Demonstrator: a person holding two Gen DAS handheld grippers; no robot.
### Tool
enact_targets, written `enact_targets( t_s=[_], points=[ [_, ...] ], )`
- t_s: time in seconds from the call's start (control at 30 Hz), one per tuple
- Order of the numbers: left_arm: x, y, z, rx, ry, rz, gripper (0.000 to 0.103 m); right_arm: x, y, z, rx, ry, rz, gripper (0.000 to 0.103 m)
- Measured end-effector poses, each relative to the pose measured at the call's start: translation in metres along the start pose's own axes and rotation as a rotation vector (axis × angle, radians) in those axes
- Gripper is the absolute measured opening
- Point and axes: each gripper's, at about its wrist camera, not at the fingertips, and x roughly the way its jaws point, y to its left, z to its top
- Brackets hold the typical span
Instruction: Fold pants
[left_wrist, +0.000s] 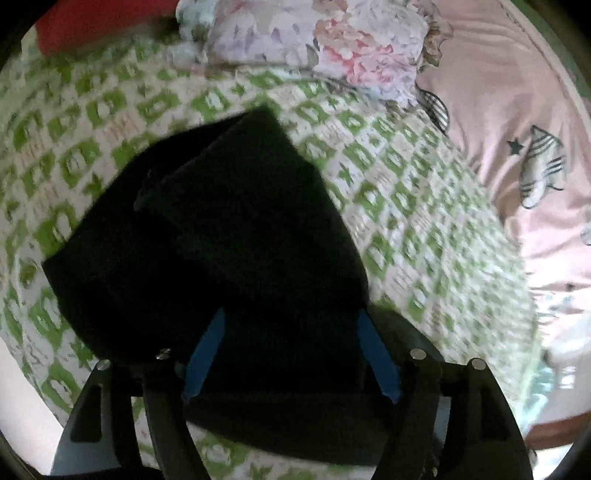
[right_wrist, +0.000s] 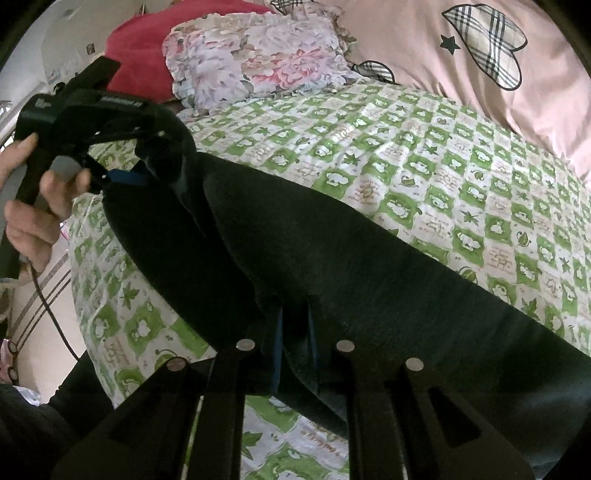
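Note:
Black pants (right_wrist: 332, 236) lie across a green-and-white patterned bed sheet (right_wrist: 461, 155). In the right wrist view my right gripper (right_wrist: 295, 332) is shut on a fold of the pants near their lower edge, its blue pads close together. My left gripper (right_wrist: 129, 173) shows at the left in that view, held by a hand, its blue pad at the far end of the pants. In the left wrist view the pants (left_wrist: 207, 229) fill the middle and drape over my left gripper (left_wrist: 291, 325), whose blue pads stand wide apart around the cloth.
A floral pillow (right_wrist: 258, 59) and a red cushion (right_wrist: 147, 44) lie at the head of the bed. A pink quilt (right_wrist: 498, 55) with plaid shapes lies at the right. The bed's edge and the floor (right_wrist: 44, 325) are at the left.

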Motion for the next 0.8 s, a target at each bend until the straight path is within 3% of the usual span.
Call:
enact_targets(
  t_s=[0.07, 0.13, 0.2, 0.27, 0.33, 0.6, 0.8],
  points=[
    [0.012, -0.006, 0.003, -0.008, 0.003, 0.064, 0.076, 0.001, 0.0, 0.001, 0.0, 0.002, 0.003, 0.013],
    [0.022, -0.007, 0.004, -0.017, 0.012, 0.076, 0.073, 0.002, -0.001, 0.001, 0.002, 0.0, 0.007, 0.013],
    [0.031, -0.007, 0.004, -0.01, 0.027, 0.062, 0.05, 0.003, -0.001, 0.002, 0.007, -0.002, 0.012, 0.013],
    [0.03, -0.008, 0.003, 0.024, 0.02, 0.054, 0.021, 0.004, -0.002, 0.002, 0.009, -0.005, 0.017, 0.013],
    [0.024, -0.008, 0.003, 0.059, -0.002, 0.066, 0.012, 0.005, -0.003, 0.001, 0.006, -0.006, 0.018, 0.013],
    [-0.005, 0.022, -0.005, 0.035, -0.03, -0.09, 0.005, -0.004, -0.005, 0.002, 0.022, -0.04, 0.032, 0.011],
    [-0.044, 0.042, -0.021, 0.071, -0.096, -0.146, 0.005, -0.015, -0.009, 0.003, 0.038, -0.061, 0.056, 0.01]
  ],
)
